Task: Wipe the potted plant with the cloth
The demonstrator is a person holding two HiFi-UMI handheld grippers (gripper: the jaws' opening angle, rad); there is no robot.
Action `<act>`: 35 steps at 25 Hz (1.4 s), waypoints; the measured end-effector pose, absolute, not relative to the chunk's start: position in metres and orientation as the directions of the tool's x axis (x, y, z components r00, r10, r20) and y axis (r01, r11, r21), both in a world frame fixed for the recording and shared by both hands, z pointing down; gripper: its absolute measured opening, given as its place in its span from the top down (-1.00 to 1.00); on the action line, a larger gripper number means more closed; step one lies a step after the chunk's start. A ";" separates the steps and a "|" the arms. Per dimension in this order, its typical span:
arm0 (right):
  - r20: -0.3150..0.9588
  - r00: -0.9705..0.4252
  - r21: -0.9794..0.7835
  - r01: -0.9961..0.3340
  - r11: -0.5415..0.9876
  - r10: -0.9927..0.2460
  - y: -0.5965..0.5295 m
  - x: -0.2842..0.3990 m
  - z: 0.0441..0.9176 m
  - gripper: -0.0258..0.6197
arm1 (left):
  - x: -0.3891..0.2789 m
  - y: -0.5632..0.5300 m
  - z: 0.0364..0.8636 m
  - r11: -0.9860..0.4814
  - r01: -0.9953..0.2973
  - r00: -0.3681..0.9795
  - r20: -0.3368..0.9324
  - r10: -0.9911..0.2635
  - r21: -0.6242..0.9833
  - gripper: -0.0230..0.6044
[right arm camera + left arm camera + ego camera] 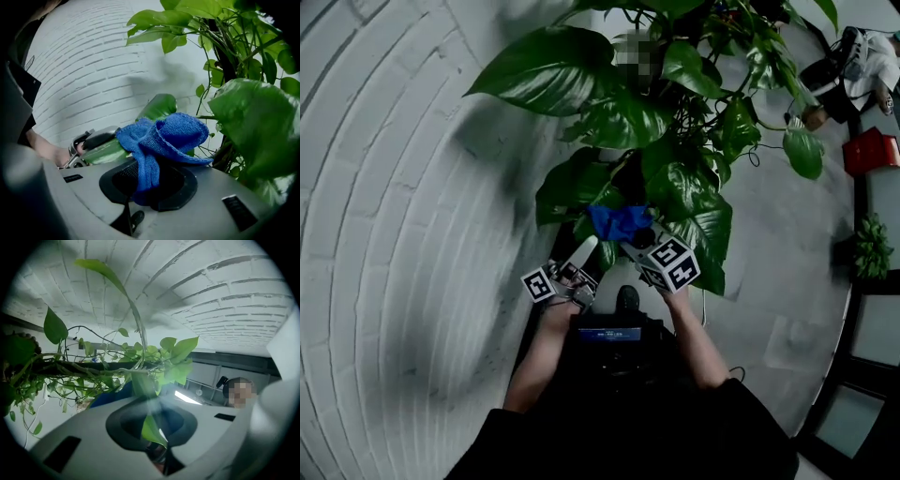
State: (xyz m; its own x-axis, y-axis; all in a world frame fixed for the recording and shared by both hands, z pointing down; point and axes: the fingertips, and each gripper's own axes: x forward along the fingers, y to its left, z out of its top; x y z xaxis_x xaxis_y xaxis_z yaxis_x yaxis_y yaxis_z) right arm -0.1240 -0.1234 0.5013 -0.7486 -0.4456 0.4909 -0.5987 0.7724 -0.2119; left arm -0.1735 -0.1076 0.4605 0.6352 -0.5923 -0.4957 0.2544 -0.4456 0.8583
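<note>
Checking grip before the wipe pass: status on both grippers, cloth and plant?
Left gripper shut on a leaf. Right gripper shut on blue cloth, cloth against that leaf. Larger leaf crowds beside the cloth.

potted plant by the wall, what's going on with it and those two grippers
A person is working on the potted plant with a handheld gripper in each hand. The left gripper is shut on one leaf, holding it out. The right gripper is shut on a blue cloth, which lies over that same leaf close to the left gripper's tips, so wiping looks under way.
</note>
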 end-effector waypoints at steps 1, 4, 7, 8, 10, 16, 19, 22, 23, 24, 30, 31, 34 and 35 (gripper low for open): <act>0.504 -0.747 -0.209 -0.593 0.777 -0.435 -0.119 -0.123 0.505 0.59 | -0.173 -0.108 0.461 -0.448 0.245 0.640 -0.491 -0.592 0.860 0.75; 0.533 -0.745 -0.211 -0.575 0.790 -0.401 -0.105 -0.119 0.514 0.59 | -0.173 -0.108 0.463 -0.453 0.211 0.657 -0.469 -0.591 0.866 0.75; 0.550 -0.744 -0.217 -0.567 0.795 -0.380 -0.093 -0.109 0.516 0.59 | -0.173 -0.110 0.467 -0.451 0.184 0.671 -0.447 -0.591 0.873 0.74; 0.550 -0.745 -0.224 -0.567 0.793 -0.377 -0.089 -0.104 0.516 0.59 | -0.174 -0.110 0.470 -0.447 0.181 0.672 -0.442 -0.594 0.876 0.72; 0.531 -0.757 -0.252 -0.570 0.782 -0.381 -0.083 -0.094 0.510 0.59 | -0.177 -0.109 0.474 -0.437 0.184 0.667 -0.438 -0.602 0.881 0.61; 0.318 -0.827 -0.407 -0.560 0.721 -0.463 -0.088 -0.064 0.441 0.59 | -0.190 -0.111 0.482 -0.410 0.197 0.635 -0.434 -0.639 0.891 0.25; 0.178 -0.843 -0.446 -0.530 0.721 -0.508 -0.095 -0.052 0.390 0.59 | -0.190 -0.110 0.477 -0.424 0.216 0.626 -0.457 -0.632 0.880 0.22; 0.035 -0.846 -0.449 -0.489 0.747 -0.533 -0.099 -0.045 0.345 0.59 | -0.189 -0.108 0.471 -0.443 0.237 0.619 -0.486 -0.617 0.865 0.22; 0.008 -0.848 -0.435 -0.480 0.762 -0.530 -0.100 -0.047 0.334 0.59 | -0.190 -0.108 0.469 -0.449 0.244 0.613 -0.495 -0.615 0.860 0.22; -0.006 -0.853 -0.416 -0.472 0.777 -0.522 -0.101 -0.053 0.325 0.59 | -0.192 -0.109 0.467 -0.454 0.250 0.605 -0.504 -0.617 0.855 0.20; -0.179 -0.834 -0.337 -0.447 0.829 -0.522 -0.112 -0.079 0.256 0.59 | -0.201 -0.108 0.458 -0.476 0.278 0.559 -0.543 -0.626 0.834 0.20; -0.278 -0.829 -0.323 -0.395 0.860 -0.485 -0.105 -0.079 0.229 0.59 | -0.201 -0.107 0.457 -0.477 0.278 0.560 -0.544 -0.624 0.834 0.20; -0.437 -0.827 -0.192 -0.300 0.935 -0.355 -0.082 -0.082 0.171 0.59 | -0.202 -0.106 0.454 -0.479 0.279 0.561 -0.546 -0.623 0.832 0.20; -0.450 -0.828 -0.166 -0.292 0.942 -0.336 -0.080 -0.084 0.164 0.59 | -0.202 -0.106 0.454 -0.477 0.282 0.559 -0.547 -0.623 0.832 0.20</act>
